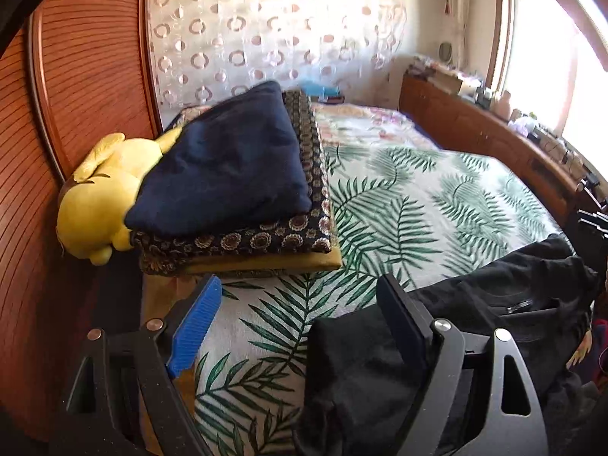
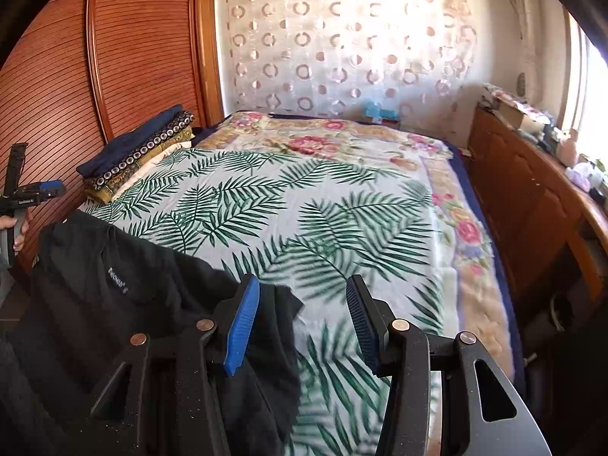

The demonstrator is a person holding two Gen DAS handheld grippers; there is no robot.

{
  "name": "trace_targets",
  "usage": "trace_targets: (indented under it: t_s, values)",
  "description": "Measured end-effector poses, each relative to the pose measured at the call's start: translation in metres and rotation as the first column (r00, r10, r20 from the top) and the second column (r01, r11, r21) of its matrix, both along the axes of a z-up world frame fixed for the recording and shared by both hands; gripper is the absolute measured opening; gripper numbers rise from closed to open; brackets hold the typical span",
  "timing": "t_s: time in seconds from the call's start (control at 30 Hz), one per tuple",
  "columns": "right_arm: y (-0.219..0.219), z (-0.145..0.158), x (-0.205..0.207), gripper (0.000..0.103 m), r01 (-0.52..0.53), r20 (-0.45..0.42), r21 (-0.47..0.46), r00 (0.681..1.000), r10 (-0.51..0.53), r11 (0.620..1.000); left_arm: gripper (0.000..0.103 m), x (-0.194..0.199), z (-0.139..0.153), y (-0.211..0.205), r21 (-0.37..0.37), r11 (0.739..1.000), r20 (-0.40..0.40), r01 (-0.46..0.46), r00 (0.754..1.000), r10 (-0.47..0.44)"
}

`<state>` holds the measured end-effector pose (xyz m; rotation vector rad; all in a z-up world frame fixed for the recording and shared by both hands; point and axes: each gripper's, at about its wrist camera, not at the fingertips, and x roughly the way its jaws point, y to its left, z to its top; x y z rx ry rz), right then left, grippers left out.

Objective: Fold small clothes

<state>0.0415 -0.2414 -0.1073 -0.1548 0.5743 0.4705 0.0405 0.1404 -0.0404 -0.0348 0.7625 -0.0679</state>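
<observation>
Black garment (image 2: 114,288) is lying crumpled on the near edge of the leaf-print bedspread (image 2: 304,205), small label showing, one corner poking out flat. Left gripper (image 1: 300,326) is hanging spread wide, nothing between its jaws; right gripper (image 2: 302,326) is standing apart too, empty, garment edge just beside its left finger. Garment's lower part is running under both grippers, out of frame.

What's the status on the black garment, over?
Left gripper open, empty. Right gripper open, empty. Black garment lies rumpled at the bed's near edge, unfolded. Nothing in the way.
</observation>
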Motion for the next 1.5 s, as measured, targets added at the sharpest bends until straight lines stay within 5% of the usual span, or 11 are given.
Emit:
trace_targets:
  t_s: [0.53, 0.63, 1.0, 1.03, 1.13, 1.23, 1.33, 1.4, 1.5]
  values:
    - [0.037, -0.043, 0.048, 0.050, -0.049, -0.112, -0.048, 0.993, 0.044, 0.998, 0.084, 0.003, -0.052, -0.008, -0.021, 1.000, -0.128, 0.010, 0.992, -0.013]
    - [0.042, -0.052, 0.056, 0.061, -0.030, -0.121, -0.067, 0.992, 0.021, 0.997, 0.084, 0.003, -0.055, -0.009, -0.021, 1.000, -0.139, 0.013, 0.990, -0.016]
    - [0.037, -0.063, 0.061, 0.067, -0.017, -0.155, -0.036, 0.988, 0.011, 0.999, 0.086, 0.004, -0.058, -0.013, 0.000, 1.000, -0.136, 0.011, 0.991, -0.011]
    - [0.037, -0.063, 0.061, 0.067, -0.017, -0.154, -0.038, 0.988, 0.011, 0.999, 0.083, 0.004, -0.057, -0.013, -0.009, 1.000, -0.136, 0.009, 0.991, -0.010]
    - [0.039, -0.063, 0.058, 0.066, -0.032, -0.160, -0.056, 0.987, 0.022, 0.998, 0.052, 0.002, -0.051, -0.016, -0.048, 0.996, -0.133, 0.069, 0.988, -0.075]
    - [0.040, -0.063, 0.053, 0.064, -0.056, -0.169, -0.064, 0.985, 0.044, 0.996, 0.043, 0.002, -0.046, -0.021, -0.032, 0.995, -0.138, 0.099, 0.985, -0.102]
    - [0.042, -0.062, 0.049, 0.046, -0.081, -0.172, -0.054, 0.983, 0.071, 0.995, 0.040, 0.006, -0.048, -0.023, -0.022, 0.994, -0.161, 0.107, 0.981, -0.109]
    - [0.044, -0.061, 0.047, 0.028, -0.105, -0.177, -0.043, 0.979, 0.096, 0.994, 0.023, 0.006, -0.048, -0.023, -0.058, 0.990, -0.163, 0.126, 0.978, -0.134]
    - [0.045, -0.057, 0.036, 0.019, -0.131, -0.167, -0.024, 0.978, 0.125, 0.991, 0.015, -0.004, -0.038, -0.030, -0.047, 0.990, -0.125, 0.136, 0.982, -0.141]
